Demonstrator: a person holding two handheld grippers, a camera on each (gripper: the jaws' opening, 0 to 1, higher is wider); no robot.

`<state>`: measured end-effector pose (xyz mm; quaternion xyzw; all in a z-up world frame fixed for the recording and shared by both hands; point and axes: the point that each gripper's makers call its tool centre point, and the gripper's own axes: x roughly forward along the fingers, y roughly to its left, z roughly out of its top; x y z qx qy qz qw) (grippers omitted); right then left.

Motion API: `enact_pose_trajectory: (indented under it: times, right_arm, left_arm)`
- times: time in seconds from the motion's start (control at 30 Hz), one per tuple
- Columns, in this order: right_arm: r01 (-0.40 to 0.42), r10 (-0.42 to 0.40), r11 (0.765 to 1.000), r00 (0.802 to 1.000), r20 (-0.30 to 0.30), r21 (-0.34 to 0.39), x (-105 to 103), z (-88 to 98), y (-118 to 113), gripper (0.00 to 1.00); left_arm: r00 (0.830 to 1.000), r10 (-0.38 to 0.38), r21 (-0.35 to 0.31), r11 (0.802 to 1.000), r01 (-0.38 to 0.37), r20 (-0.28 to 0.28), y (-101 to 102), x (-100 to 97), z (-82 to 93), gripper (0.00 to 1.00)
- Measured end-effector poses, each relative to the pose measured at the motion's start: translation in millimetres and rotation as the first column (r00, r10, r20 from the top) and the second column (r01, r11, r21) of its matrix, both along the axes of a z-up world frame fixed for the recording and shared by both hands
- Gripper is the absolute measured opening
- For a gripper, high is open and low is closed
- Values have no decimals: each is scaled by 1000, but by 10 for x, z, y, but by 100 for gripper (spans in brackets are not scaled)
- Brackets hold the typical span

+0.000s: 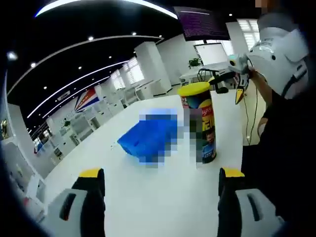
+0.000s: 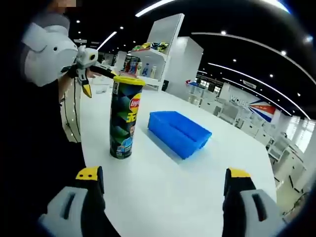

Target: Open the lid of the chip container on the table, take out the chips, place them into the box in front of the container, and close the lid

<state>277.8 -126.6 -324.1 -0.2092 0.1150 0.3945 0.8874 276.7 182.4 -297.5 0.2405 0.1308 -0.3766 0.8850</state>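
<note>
In the left gripper view the left claw (image 1: pixel 162 185) stands wide open at the bottom of the frame, holding nothing. The chip container (image 1: pixel 201 123), upright with its yellow lid (image 1: pixel 194 89) on, is right of centre on the white surface (image 1: pixel 163 197), beside the blue box (image 1: pixel 150 136). In the right gripper view the right claw (image 2: pixel 164 182) is open too; the container stands left of centre, the box at centre.
</note>
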Motion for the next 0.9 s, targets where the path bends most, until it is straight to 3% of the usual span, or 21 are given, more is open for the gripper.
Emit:
enact_pose_trajectory:
  times: [0.37,0.53,0.73,0.83,0.9]
  right_arm:
    - [-8,6,999,1000,25,49,3,110,-41,95]
    - [-10,4,993,999,51,117,50,228,-77,95]
    - [-41,27,983,996,79,181,83,390,-53,93]
    - [-56,38,981,994,102,184,120,466,-3,92]
    - [-74,54,978,993,106,195,122,504,21,92]
  left_arm:
    - [998,-57,-34,998,58,23,-56,-9,22,95]
    - [982,-160,-107,980,170,97,-160,-72,133,95]
    - [977,-206,-138,968,212,56,-279,-38,-66,89]
    - [971,-237,-217,946,240,40,-367,-30,-116,89]
    - [964,-262,-289,920,264,45,-438,-32,-94,89]
